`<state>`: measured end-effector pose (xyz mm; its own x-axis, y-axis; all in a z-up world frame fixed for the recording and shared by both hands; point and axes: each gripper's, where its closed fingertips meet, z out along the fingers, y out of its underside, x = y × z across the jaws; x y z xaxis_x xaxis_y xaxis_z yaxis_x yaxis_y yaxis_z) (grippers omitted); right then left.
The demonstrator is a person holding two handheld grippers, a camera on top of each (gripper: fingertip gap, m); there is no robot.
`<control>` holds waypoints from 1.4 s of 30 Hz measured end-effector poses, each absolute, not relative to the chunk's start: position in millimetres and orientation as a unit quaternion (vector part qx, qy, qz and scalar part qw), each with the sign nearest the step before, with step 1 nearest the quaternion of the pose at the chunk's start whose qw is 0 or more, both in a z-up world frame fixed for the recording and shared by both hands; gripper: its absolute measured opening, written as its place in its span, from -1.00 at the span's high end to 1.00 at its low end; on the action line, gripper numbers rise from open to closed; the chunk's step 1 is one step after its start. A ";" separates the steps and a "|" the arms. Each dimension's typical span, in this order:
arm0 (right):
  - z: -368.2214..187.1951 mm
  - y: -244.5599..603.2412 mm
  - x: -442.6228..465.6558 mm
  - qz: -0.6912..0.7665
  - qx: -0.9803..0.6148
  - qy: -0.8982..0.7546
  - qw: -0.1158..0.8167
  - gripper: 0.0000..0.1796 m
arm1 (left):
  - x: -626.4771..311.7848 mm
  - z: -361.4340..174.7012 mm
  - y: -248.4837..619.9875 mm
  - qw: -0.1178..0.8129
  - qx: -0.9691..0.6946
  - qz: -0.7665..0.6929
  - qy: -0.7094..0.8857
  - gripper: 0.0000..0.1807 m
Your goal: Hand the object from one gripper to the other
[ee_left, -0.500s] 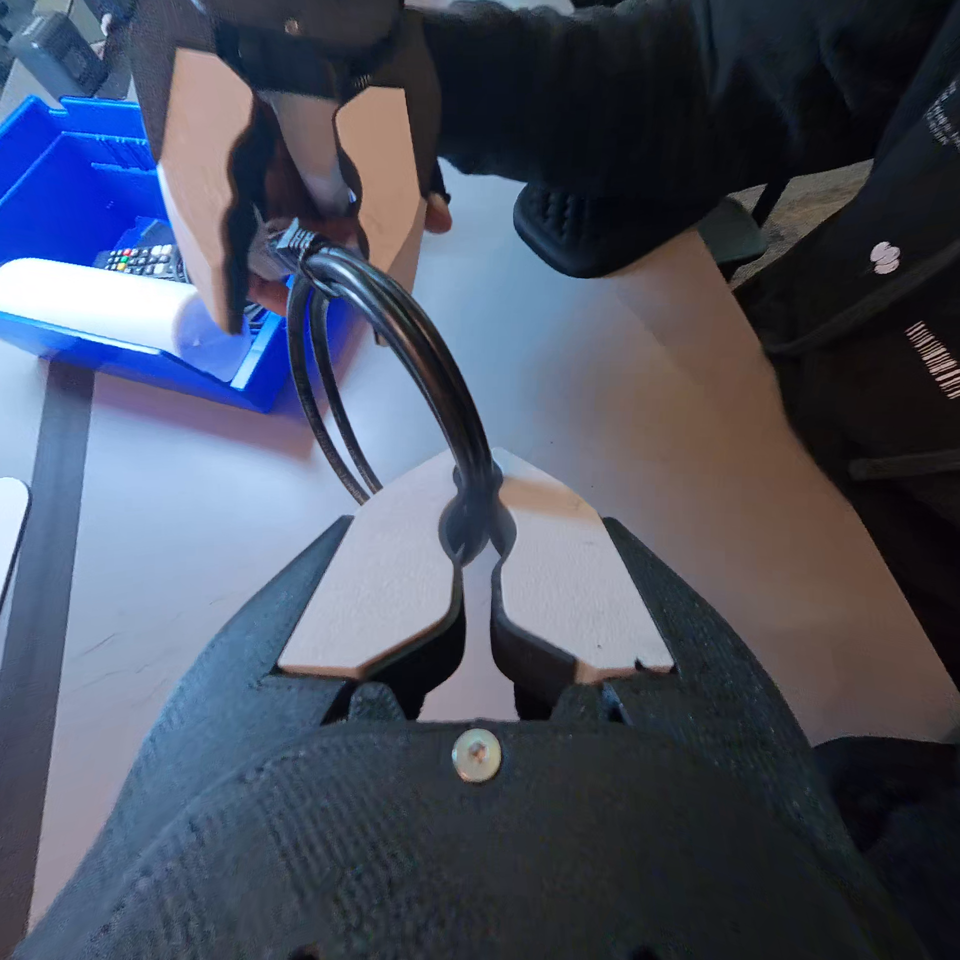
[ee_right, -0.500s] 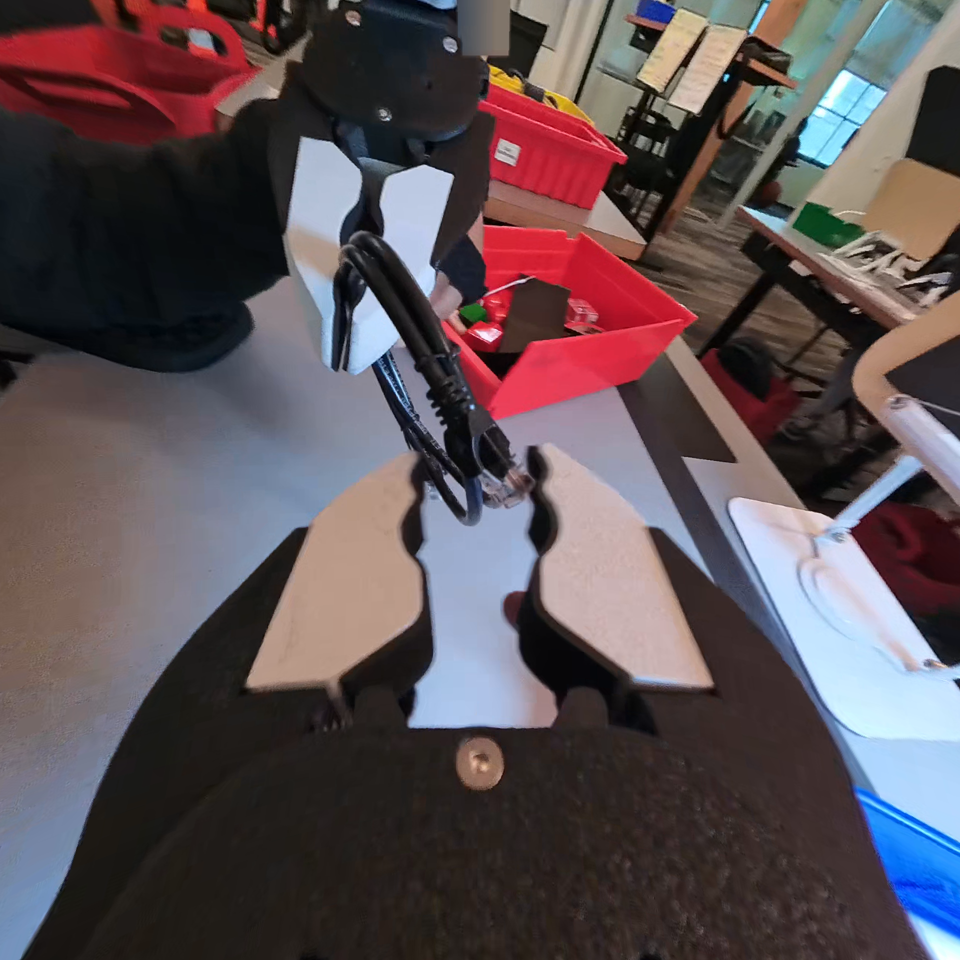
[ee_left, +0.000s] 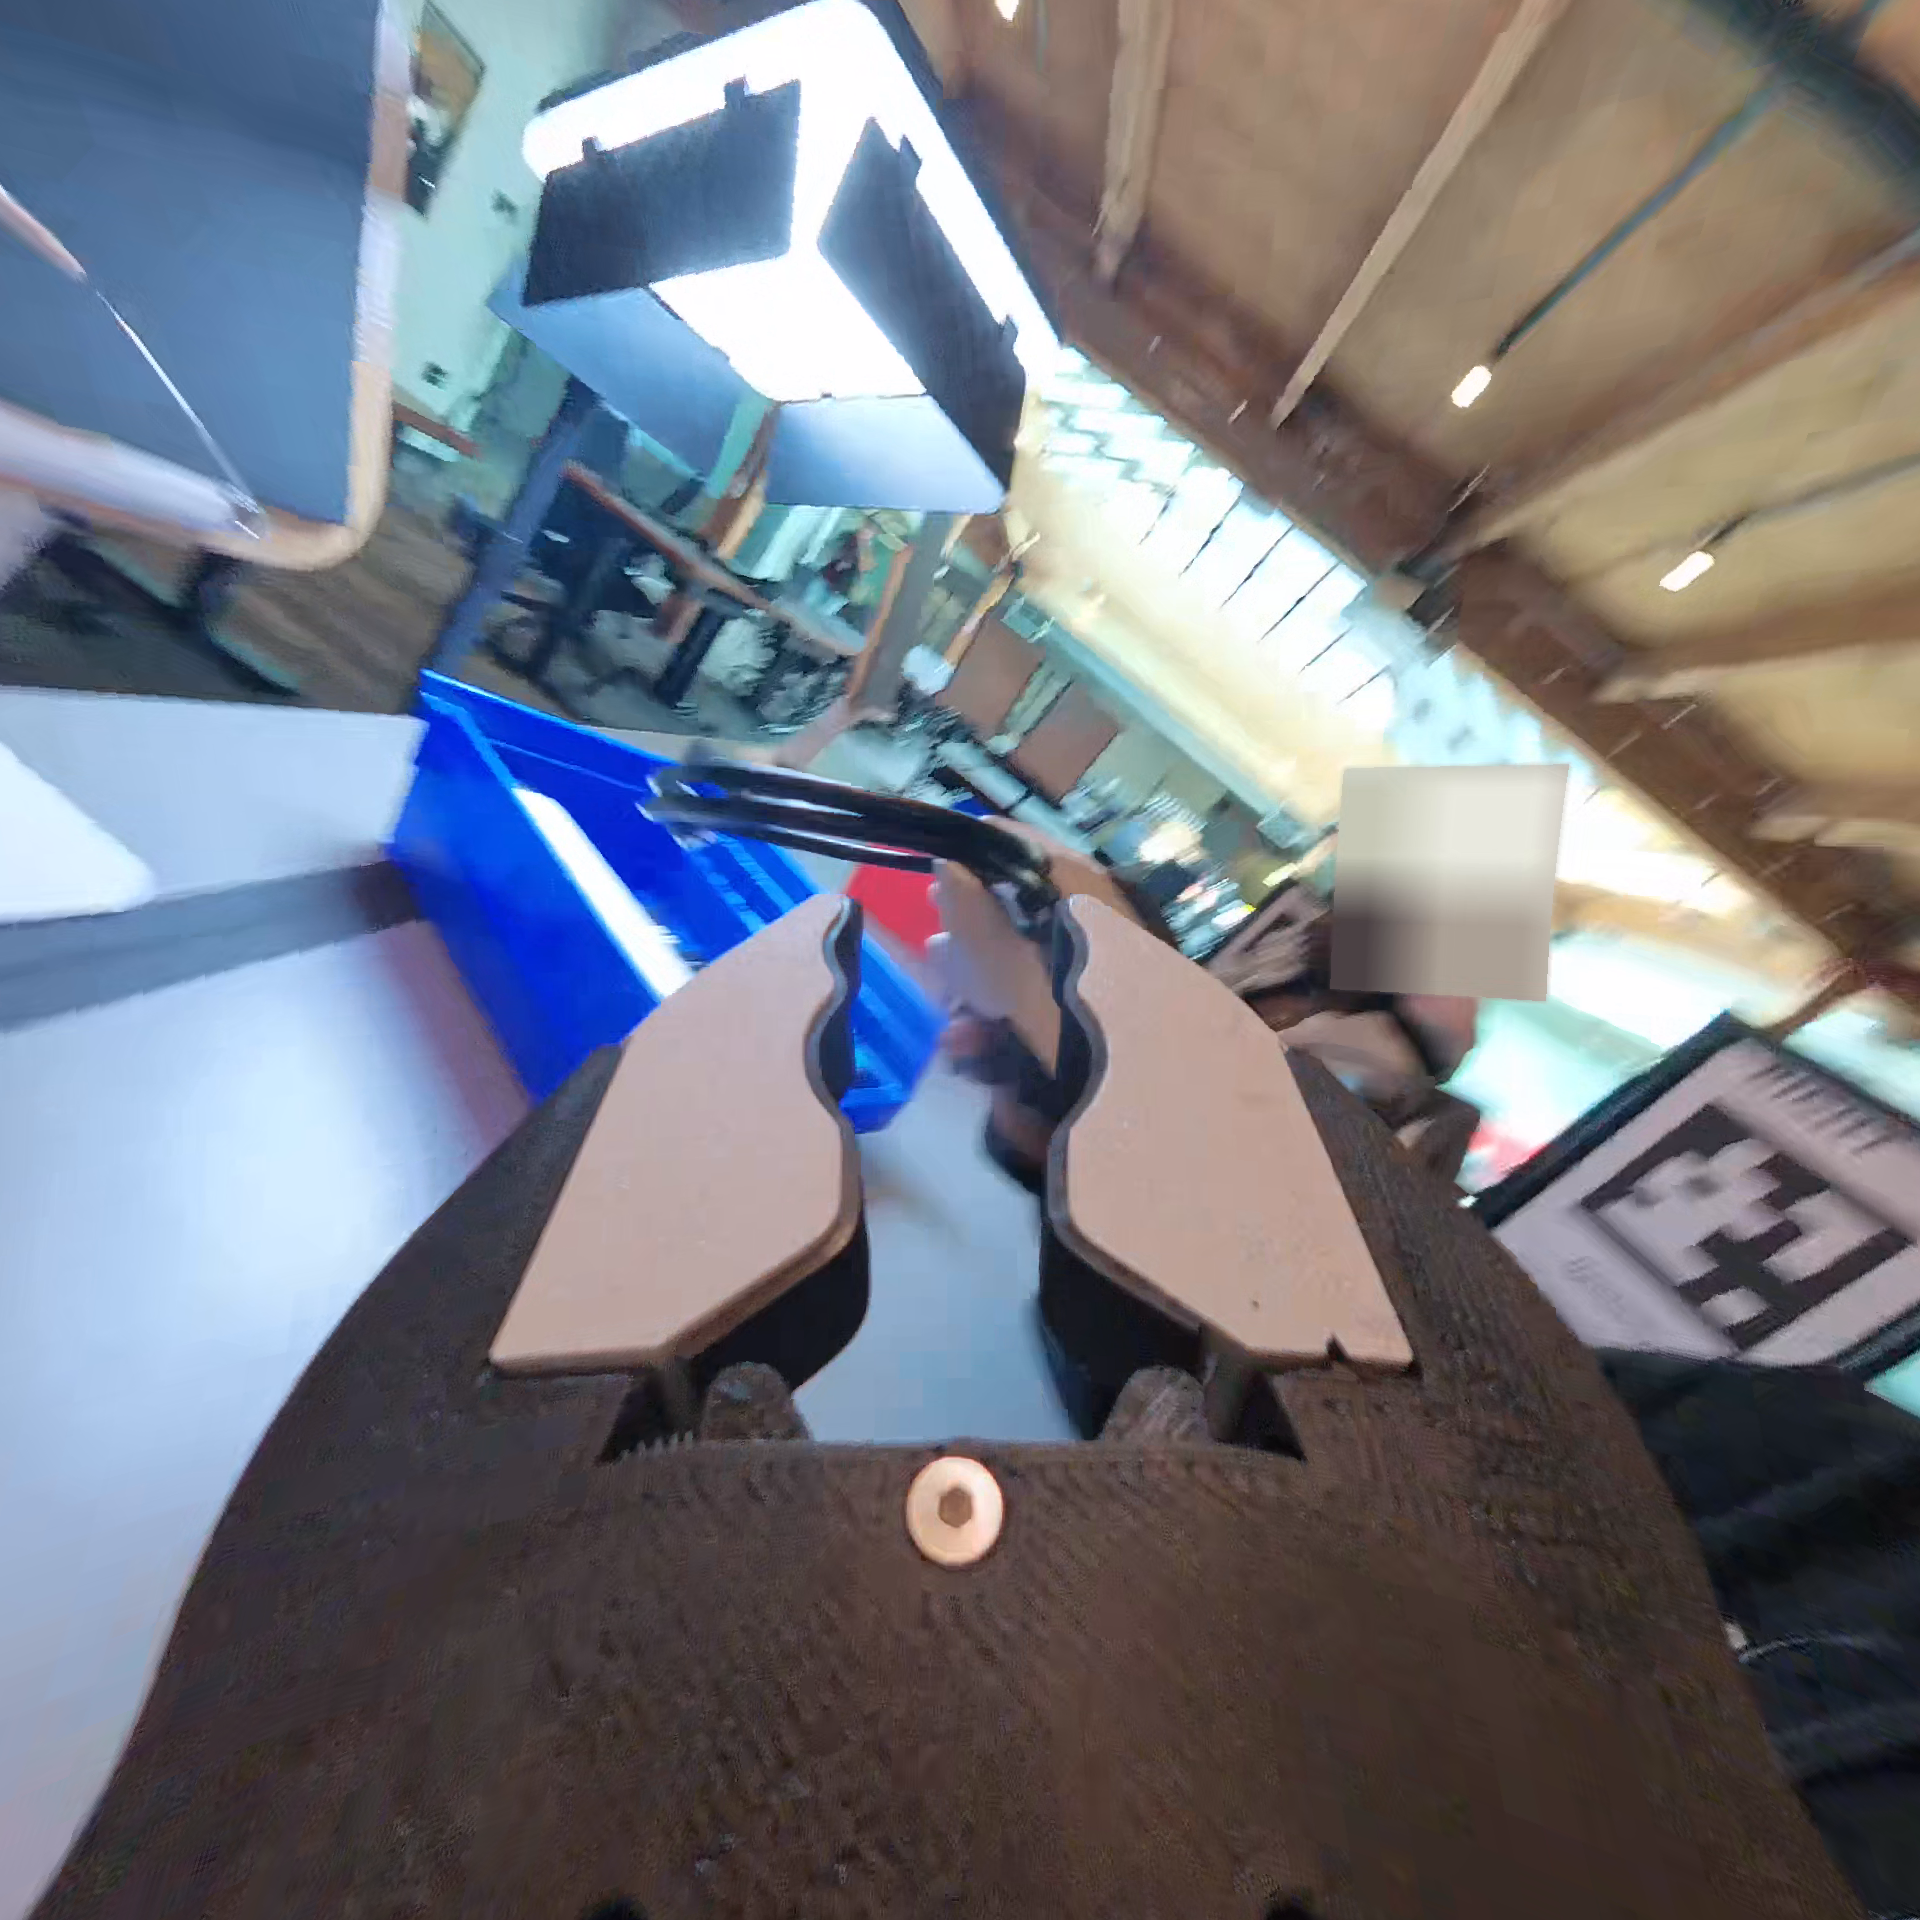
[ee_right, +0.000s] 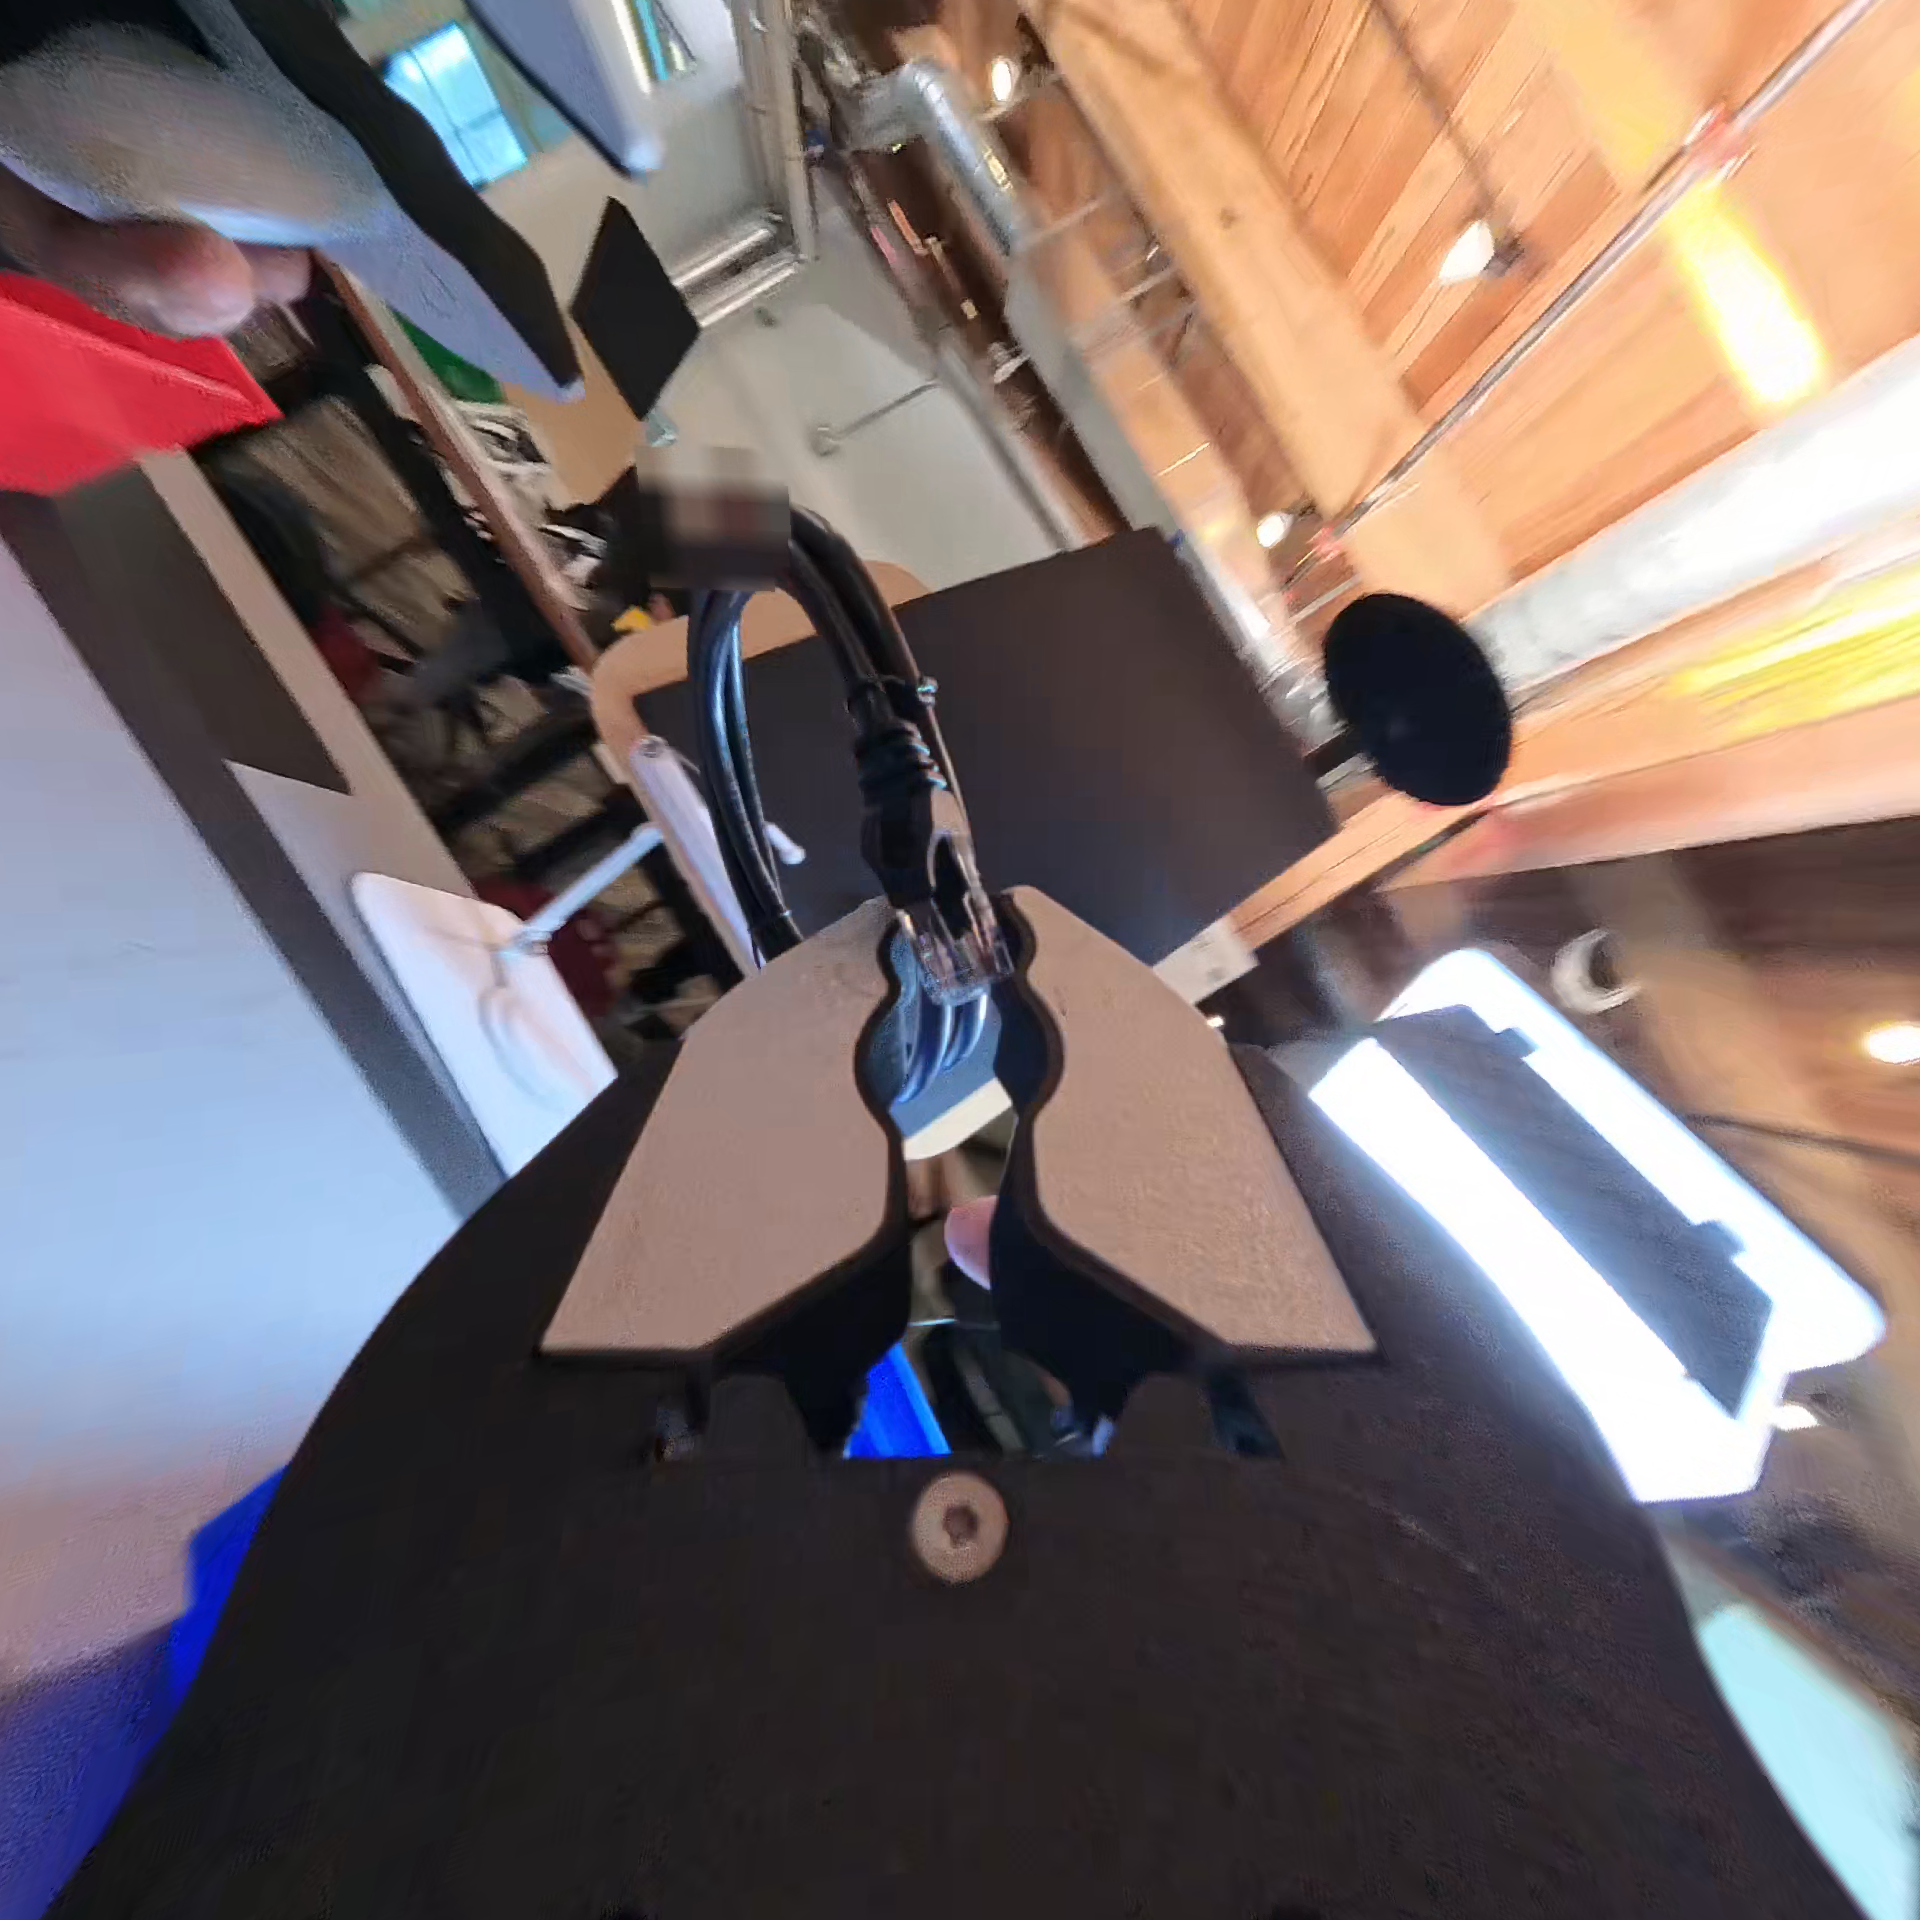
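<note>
Cable (ee_right: 902, 748) pinched at the right gripper (ee_right: 954, 940) tips, coil rising toward twelve o'clock, left gripper (ee_left: 954, 940) spread wide and empty, blue bin (ee_left: 540, 914) edge at ten o'clock.

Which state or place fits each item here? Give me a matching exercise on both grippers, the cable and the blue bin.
Column 1:
1. left gripper
2. right gripper
3. black cable
4. blue bin

Column 2:
A. on the table
B. open, holding nothing
C. looped, clear plug at one end
D. shut on the cable

Pairs: 1-B, 2-D, 3-C, 4-A
</note>
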<state>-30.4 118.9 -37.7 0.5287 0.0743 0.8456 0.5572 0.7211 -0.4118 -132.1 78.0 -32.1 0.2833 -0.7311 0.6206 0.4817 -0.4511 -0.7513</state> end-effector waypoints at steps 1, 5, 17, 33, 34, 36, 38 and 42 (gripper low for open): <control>-40.1 116.6 -33.1 -0.171 -0.322 -0.466 0.806 0.86 | -123.9 -35.0 78.8 0.490 -0.604 -0.623 0.080 0.60; -56.2 106.7 -48.7 -0.216 -0.265 -0.492 0.801 0.85 | -109.7 -54.7 89.9 0.449 -0.603 -0.659 0.017 0.52; -95.0 70.7 -94.1 -0.201 -0.202 -0.584 0.760 0.86 | -141.4 -58.4 95.7 0.502 -0.622 -0.597 0.075 0.80; -78.2 54.5 -59.8 0.238 -0.432 -0.646 0.582 0.45 | -101.5 -68.1 2.7 0.508 -0.616 -0.243 0.551 0.87; -81.7 47.1 -61.6 0.258 -0.427 -0.655 0.568 0.52 | -97.4 -69.2 0.0 0.505 -0.611 -0.251 0.555 0.87; -84.9 41.0 -66.0 0.257 -0.419 -0.665 0.562 0.87 | -95.3 -72.7 1.9 0.504 -0.611 -0.257 0.554 0.87; -90.0 55.4 -63.1 0.195 -0.449 -0.672 0.556 0.88 | -107.8 -69.5 22.7 0.538 -0.629 -0.233 0.511 0.84; -70.6 107.1 -27.3 0.030 -0.484 -0.625 0.611 0.88 | -153.7 -52.0 61.1 0.600 -0.666 -0.211 0.390 0.59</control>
<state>-27.3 107.1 -70.6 0.2161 0.6418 0.7358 0.5690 0.5296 -0.6291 -153.7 61.1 -52.0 0.6071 -0.7724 -0.1868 -0.2667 0.0234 -0.9635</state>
